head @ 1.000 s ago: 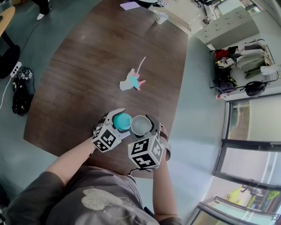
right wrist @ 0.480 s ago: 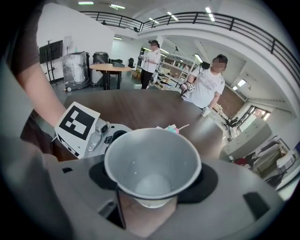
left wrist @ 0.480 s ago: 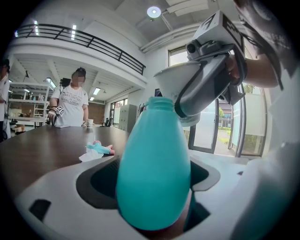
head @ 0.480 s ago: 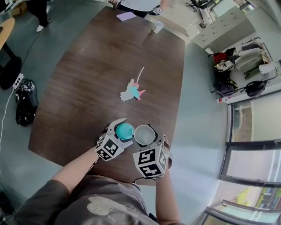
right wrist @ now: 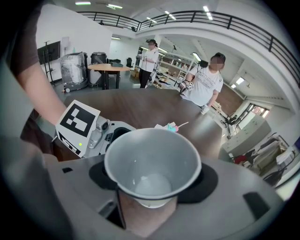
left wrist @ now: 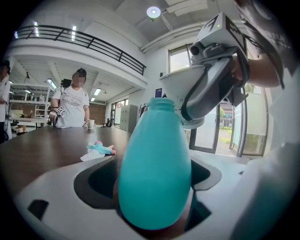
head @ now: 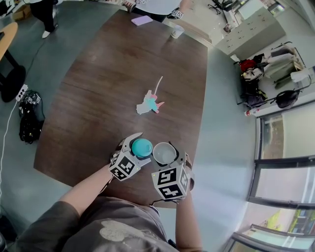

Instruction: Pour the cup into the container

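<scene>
L gripper [head: 140,148] clamps upright bottle [left wrist: 154,173], R gripper [head: 166,155] clamps cup [right wrist: 152,164]; we've got cup rim just R of bottle mouth, so tip leftward.

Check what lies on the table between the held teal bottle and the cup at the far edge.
Only a small teal-and-pink toy lies between the teal bottle and the far cup; the rest is bare table. The head view shows it.

The head view's top edge crops the far person [head: 157,5]. The pastel object [head: 149,103] is too small to identify.
</scene>
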